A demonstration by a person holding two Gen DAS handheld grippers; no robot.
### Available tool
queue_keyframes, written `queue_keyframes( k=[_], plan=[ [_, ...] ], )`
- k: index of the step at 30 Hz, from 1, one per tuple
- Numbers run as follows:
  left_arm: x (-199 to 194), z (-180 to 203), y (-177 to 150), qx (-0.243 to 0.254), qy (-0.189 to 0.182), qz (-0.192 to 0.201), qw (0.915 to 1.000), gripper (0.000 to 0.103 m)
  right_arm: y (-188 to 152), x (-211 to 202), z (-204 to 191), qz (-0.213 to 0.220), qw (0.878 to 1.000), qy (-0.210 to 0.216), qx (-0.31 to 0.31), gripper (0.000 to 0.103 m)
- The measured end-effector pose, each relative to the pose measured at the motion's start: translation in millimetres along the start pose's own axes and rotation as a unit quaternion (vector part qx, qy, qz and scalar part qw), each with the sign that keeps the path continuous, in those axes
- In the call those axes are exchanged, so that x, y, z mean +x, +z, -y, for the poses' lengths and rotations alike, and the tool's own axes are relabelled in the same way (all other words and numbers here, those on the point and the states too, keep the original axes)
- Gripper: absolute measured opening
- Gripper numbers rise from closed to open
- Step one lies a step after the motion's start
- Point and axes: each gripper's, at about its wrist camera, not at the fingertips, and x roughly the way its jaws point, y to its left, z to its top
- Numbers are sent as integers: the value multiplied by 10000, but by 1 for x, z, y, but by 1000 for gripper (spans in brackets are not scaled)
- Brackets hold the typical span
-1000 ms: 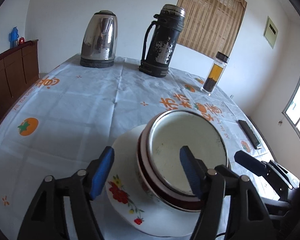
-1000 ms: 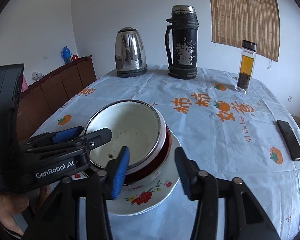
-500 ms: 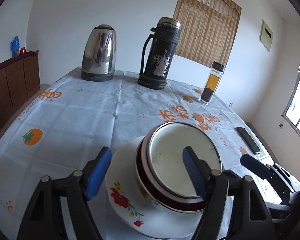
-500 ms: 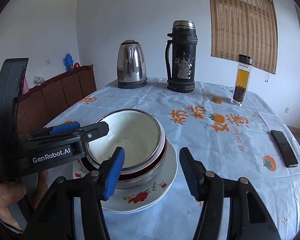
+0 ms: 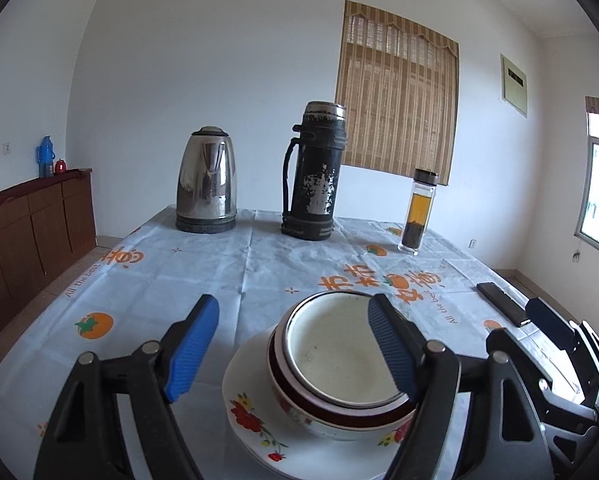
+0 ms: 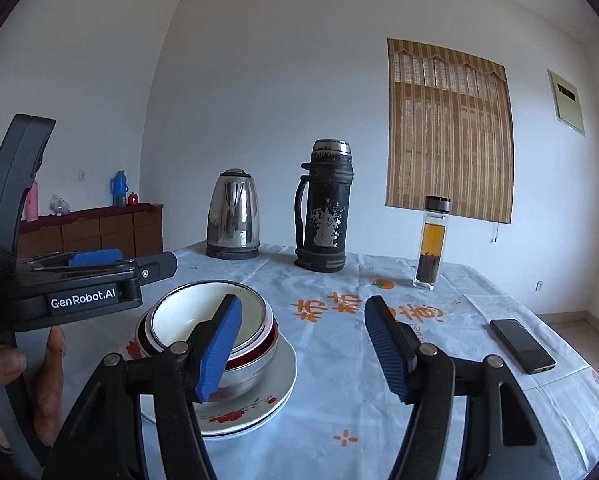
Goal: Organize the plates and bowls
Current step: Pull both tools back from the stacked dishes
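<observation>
Steel kettle [image 5: 206, 181], flask [image 5: 313, 172] beyond stacked bowls [image 5: 339, 364].

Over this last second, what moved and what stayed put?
Both open grippers, left gripper and right gripper, backed away and levelled out, holding nothing. The nested bowls stayed on the flowered plate; kettle, flask, tea bottle and phone unmoved.

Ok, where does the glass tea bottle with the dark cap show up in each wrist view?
Left wrist view: the glass tea bottle with the dark cap stands right of centre, at the far table edge.
Right wrist view: the bottle is right of centre, mid-height.
Shared landmark: the worn black thermos flask stands just left of it in both.
</observation>
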Motion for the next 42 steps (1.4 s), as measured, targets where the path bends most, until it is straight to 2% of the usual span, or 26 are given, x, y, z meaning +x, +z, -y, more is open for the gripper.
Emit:
queue_keyframes(
  k=[5, 12, 18, 32, 42],
  plan=[
    [0, 5, -2, 84, 63, 90, 9999, 89, -2, -3, 0, 207, 9998, 47, -45, 67],
    [0, 18, -6, 357, 57, 81, 9993, 90, -1, -3, -1, 264, 9995, -71, -137, 67],
    [0, 17, -7, 330, 88, 75, 9994, 93, -2, -8, -4, 351, 9989, -110, -279, 68],
    [1, 22, -8, 506, 135, 39, 9986, 99, -3, -7, 5, 284, 9992, -249, -116, 70],
    [-1, 23, -6, 520, 53, 45, 9986, 100, -3, -10, 6, 378, 9986, -336, -126, 71]
  ],
)
